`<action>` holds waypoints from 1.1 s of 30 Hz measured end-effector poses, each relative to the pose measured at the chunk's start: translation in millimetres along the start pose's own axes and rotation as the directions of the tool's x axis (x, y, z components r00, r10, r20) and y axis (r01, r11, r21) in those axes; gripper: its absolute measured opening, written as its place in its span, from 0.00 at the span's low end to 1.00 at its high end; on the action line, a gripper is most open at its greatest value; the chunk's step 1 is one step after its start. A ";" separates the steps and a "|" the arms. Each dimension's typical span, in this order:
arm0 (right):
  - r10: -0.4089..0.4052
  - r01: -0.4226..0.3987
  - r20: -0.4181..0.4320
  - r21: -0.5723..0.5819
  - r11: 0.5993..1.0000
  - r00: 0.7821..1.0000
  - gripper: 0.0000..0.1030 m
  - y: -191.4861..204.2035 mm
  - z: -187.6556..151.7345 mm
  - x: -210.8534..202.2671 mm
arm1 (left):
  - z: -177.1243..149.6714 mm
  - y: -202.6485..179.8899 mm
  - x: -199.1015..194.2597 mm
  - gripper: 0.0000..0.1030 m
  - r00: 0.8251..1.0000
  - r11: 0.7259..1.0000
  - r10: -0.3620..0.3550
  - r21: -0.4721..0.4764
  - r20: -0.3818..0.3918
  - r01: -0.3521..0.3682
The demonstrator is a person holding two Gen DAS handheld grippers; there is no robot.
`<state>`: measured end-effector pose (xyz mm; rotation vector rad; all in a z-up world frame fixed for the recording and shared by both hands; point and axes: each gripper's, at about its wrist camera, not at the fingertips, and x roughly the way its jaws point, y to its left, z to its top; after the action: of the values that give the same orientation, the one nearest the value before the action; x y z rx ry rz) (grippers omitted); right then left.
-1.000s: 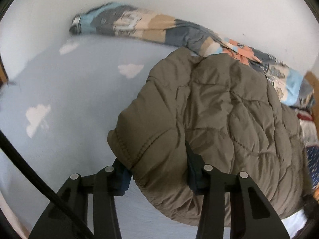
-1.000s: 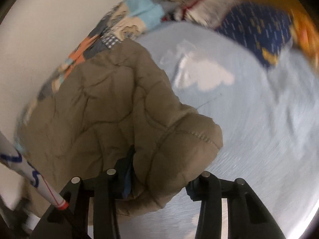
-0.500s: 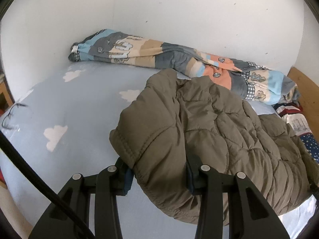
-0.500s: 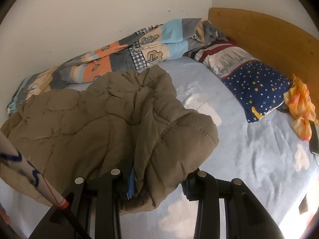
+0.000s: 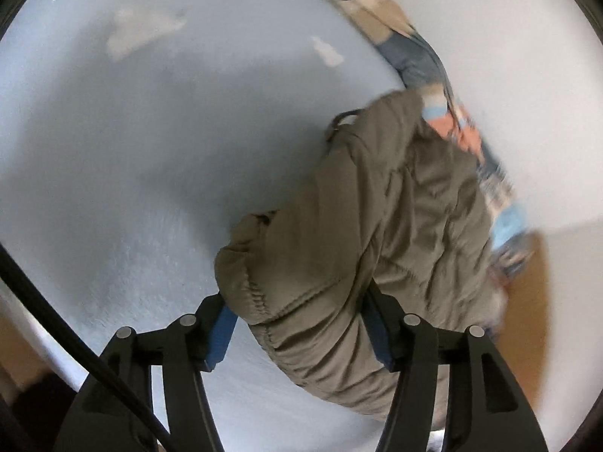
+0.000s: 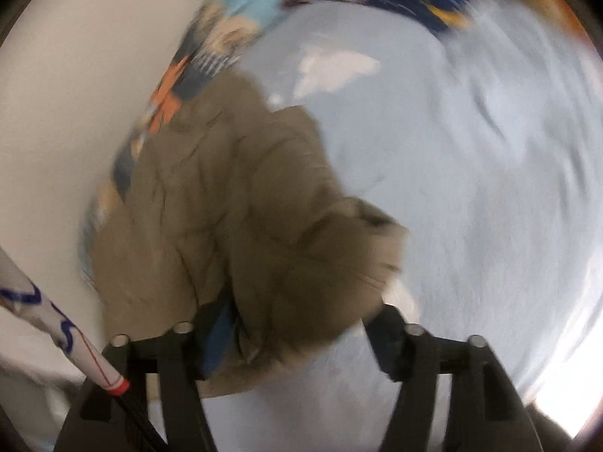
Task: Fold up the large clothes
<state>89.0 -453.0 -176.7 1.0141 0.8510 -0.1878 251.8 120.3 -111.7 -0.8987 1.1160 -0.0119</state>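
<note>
We stand over the bed (image 5: 132, 188) with an olive quilted jacket (image 5: 377, 245) bunched on its pale blue cloud-print sheet, its far edge lying against the patterned quilt (image 5: 414, 56) rolled along the wall. The left gripper (image 5: 301, 335) has a padded hem corner between its fingers (image 5: 220, 335); the jaws have just been opening, and a gap shows between the left pad and the cloth, so we read that hold as released. The right gripper (image 6: 297, 342) straddles the other corner of the jacket (image 6: 233, 226); its jaws have likewise just been opening, the right finger (image 6: 388, 342) stands clear of the fabric, and the corner sags free.

We judge the jacket light, soft and springy: the filling puffs back, the smooth shell may slip, and folds will want pressing flat. The stitched hem and cuff edges, firmer than the body, look the best places to take hold, one per hand.

Against the frames a half second earlier, both views are now blurred and tipped down toward the sheet; the wall, headboard and star-print pillow have largely swung out of sight. The jacket corners, then pinched and lifted, now droop toward the bed between wider fingers.
</note>
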 end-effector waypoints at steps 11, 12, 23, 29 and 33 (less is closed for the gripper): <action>-0.005 0.060 0.260 -0.205 0.977 0.966 0.57 34.0 -9.4 -56.3 | 4.2 29.9 -7.1 0.59 0.989 0.959 -0.140 -0.242 0.052 0.148; -0.001 0.072 0.256 -0.267 0.961 0.967 0.52 49.4 -13.4 -50.1 | 4.5 34.2 -8.5 0.59 0.987 0.952 -0.150 -0.260 0.057 0.160; -0.203 0.227 0.142 -0.179 0.957 0.969 0.47 45.7 1.4 3.3 | 25.0 106.5 -16.1 0.59 0.942 0.743 -0.298 -0.581 0.157 0.332; -0.127 0.250 0.314 -0.393 0.885 0.941 0.47 106.9 -11.4 -11.7 | 35.0 57.2 -53.7 0.60 0.960 0.935 -0.131 -0.292 0.249 0.203; -0.106 0.241 0.289 -0.485 0.841 0.951 0.47 142.9 -16.5 16.0 | 16.9 -32.9 -31.2 0.66 0.976 0.992 -0.083 0.110 0.199 0.062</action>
<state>163.5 -358.4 -96.4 0.3926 0.7042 -0.2234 263.6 122.4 -64.8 -0.8282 0.8839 -0.0362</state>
